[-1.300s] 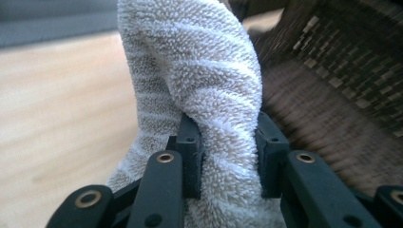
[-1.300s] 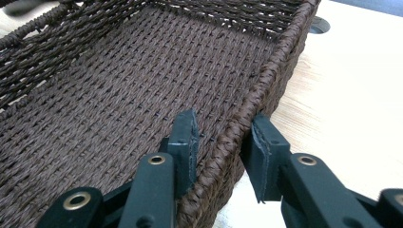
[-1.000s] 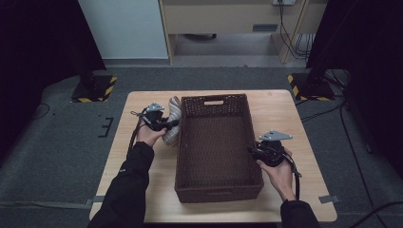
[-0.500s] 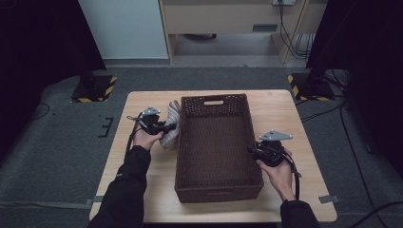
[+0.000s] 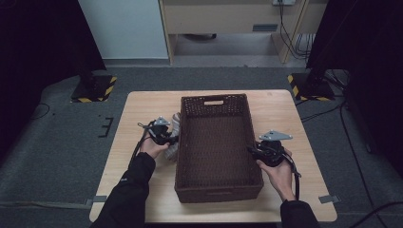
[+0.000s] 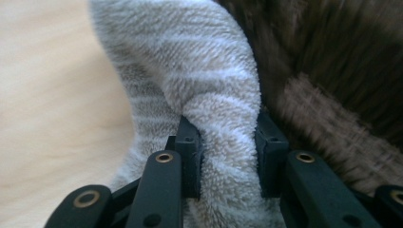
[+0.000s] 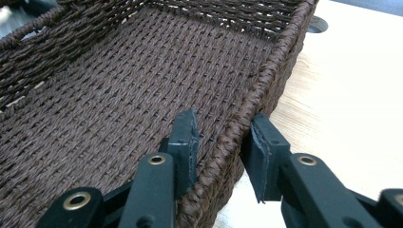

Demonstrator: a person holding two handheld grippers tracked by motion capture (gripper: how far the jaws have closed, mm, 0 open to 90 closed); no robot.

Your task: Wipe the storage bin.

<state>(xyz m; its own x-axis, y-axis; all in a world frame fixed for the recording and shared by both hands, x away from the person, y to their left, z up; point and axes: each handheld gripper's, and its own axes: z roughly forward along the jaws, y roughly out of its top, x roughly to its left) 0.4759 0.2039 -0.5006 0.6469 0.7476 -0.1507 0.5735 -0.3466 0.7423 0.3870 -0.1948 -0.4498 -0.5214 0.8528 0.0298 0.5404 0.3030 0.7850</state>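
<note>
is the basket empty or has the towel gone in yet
Empty: the basket shows bare weave; the left gripper holds the towel outside, on the table.

place: lab | cues: black stands' hazard-striped bases, dangling cables, grey carpet

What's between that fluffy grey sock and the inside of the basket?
Only the basket's near side wall. The left gripper is clamped on the striped fleece sock, which sits on the table against the outside of the brown wicker basket. The basket's floor looks empty. The right gripper pinches the opposite rim.
</note>
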